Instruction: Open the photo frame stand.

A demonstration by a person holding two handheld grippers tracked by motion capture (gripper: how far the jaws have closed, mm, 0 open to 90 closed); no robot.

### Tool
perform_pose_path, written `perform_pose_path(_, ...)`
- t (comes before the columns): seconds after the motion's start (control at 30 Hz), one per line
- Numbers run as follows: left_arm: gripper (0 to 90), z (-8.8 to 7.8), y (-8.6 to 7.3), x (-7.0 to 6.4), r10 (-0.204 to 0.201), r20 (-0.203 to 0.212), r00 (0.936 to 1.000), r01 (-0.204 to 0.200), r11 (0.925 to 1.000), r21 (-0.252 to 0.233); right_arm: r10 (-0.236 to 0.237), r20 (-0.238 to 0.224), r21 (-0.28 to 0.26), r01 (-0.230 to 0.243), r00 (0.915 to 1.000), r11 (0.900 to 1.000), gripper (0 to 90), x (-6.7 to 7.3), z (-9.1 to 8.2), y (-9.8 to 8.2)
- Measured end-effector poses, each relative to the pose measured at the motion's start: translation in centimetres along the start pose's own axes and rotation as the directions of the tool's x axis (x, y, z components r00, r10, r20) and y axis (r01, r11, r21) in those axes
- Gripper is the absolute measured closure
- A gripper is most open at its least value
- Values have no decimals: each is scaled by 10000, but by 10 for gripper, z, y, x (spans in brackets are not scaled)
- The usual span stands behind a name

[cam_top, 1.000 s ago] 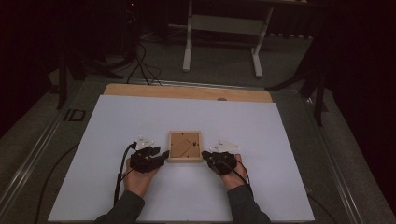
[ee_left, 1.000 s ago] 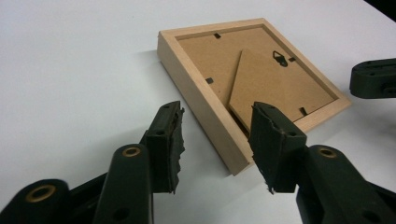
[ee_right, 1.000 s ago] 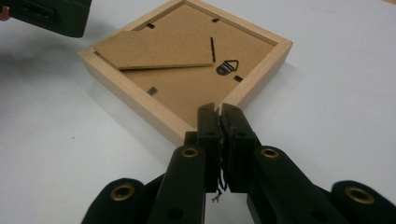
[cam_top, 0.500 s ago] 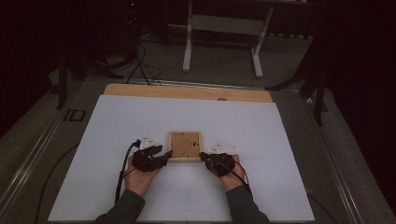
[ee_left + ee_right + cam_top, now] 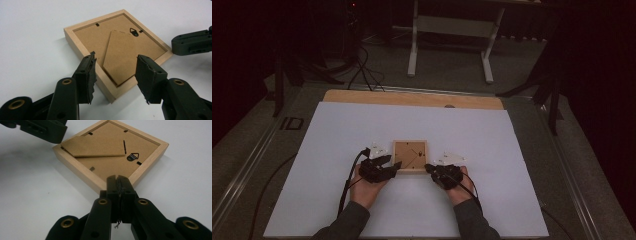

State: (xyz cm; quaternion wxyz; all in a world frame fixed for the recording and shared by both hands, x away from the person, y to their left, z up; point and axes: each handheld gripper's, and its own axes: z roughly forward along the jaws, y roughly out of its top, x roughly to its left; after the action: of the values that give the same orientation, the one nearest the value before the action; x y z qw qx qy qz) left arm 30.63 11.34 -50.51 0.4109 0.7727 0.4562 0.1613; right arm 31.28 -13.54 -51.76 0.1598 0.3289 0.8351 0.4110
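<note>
Frame [image 5: 410,156], a small wooden picture frame lying back-up, sits near the middle of the white table [image 5: 512,150] in my high view, with my left gripper [image 5: 388,166] at its 8 o'clock corner and my right gripper [image 5: 432,170] at its 4 o'clock corner. In my left gripper view the jaws stand released, astride the frame's [image 5: 117,47] nearest corner at 6 o'clock without pressing it, the cardboard stand [image 5: 122,57] between them. In my right gripper view the jaws are clenched on nothing, tips at the frame's [image 5: 110,150] 6 o'clock corner.

**Around the white sheet**

I see a white sheet [image 5: 362,130] covering the table. Past its far edge runs a bare wooden strip [image 5: 412,98]. Beyond that, a white stand [image 5: 451,26] sits on the grey floor, with dark cables [image 5: 362,65] to its left.
</note>
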Motion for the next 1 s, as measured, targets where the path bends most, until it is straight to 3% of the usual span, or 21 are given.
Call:
perform_pose_path(0.37,485,16,6,-7,731,-251,9970,-722,9968,355,173,-140,-121,-175,9998,9998,887,-2,0,-1)
perform_pose_path(0.63,474,23,6,-8,568,2,9984,-567,9973,476,150,-145,-124,-152,9998,9998,887,-2,0,-1)
perform_pose_path(1.0,471,27,5,-13,666,-212,9976,-657,9970,420,165,-143,-148,-167,9998,9998,886,-2,0,-2)
